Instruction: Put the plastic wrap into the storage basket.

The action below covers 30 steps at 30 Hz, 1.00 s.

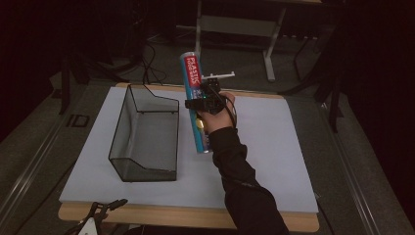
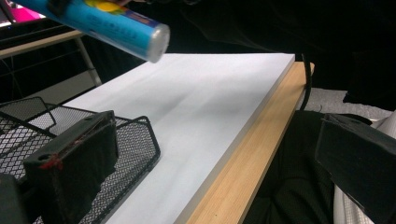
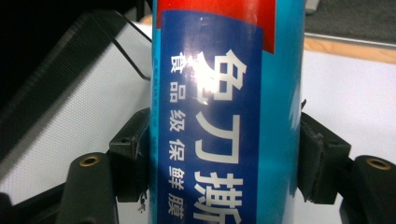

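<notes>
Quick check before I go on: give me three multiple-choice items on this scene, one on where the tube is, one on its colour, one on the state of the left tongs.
1. Where is the tube?
A. Lying inside the wire basket
B. Held above the white board, right of the wire basket
C. On the floor

2. What is the tube's main colour?
A. Blue, with a red band
B. Green
C. Plain white

3. What state are the left tongs in?
A. Shut on the tube
B. Shut on the basket rim
C. Open, holding nothing

Answers:
1 B: in the high view the right tongs clamp the tube in the air over the white board, beside the wire basket.
2 A: the right gripper view shows a blue label under a red band.
3 C: in the left gripper view the jaws stand wide apart with nothing between them.
</notes>
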Each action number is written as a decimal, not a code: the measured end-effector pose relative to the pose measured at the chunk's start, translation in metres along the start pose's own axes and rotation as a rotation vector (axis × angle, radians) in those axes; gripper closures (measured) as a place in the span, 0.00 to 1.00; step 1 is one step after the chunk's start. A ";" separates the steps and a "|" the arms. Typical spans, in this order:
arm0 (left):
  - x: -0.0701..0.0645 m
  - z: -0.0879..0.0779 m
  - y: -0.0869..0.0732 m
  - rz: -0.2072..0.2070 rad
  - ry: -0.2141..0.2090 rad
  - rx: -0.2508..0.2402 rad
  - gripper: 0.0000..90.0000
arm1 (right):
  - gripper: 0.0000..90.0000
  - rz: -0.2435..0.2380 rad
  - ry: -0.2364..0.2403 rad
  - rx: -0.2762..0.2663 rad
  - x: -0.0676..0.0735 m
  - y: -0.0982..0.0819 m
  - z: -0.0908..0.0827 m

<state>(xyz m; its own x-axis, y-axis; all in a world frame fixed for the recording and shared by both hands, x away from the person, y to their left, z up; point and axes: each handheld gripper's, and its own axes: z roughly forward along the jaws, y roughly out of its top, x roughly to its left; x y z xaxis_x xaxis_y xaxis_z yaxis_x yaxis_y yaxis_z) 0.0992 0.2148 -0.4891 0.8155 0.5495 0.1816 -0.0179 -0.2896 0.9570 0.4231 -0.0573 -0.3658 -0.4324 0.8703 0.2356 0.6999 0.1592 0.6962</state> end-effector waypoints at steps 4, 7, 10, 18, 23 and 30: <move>0.000 -0.001 0.000 0.003 0.002 -0.004 0.00 | 0.35 -0.006 0.014 -0.043 0.019 0.004 0.001; 0.000 -0.001 0.000 0.003 0.001 -0.004 0.00 | 0.35 -0.013 0.022 -0.066 0.032 0.007 0.002; 0.000 -0.001 0.000 0.001 0.001 -0.005 0.00 | 0.35 -0.009 0.028 -0.091 0.042 0.008 0.005; 0.000 -0.001 0.000 0.003 0.001 -0.008 0.00 | 0.35 0.016 0.034 -0.157 0.066 0.004 0.018; 0.000 -0.002 0.001 0.003 0.002 -0.008 0.00 | 0.35 0.037 0.031 -0.196 0.073 -0.002 0.032; 0.000 -0.002 0.001 0.005 0.000 -0.009 0.00 | 0.35 0.058 0.053 -0.163 0.077 -0.016 0.059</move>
<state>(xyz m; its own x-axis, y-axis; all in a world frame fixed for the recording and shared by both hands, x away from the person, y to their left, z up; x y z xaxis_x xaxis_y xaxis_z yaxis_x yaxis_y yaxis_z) 0.0980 0.2160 -0.4878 0.8154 0.5480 0.1867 -0.0275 -0.2854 0.9580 0.4119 0.0346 -0.3984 -0.4261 0.8496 0.3108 0.6249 0.0280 0.7802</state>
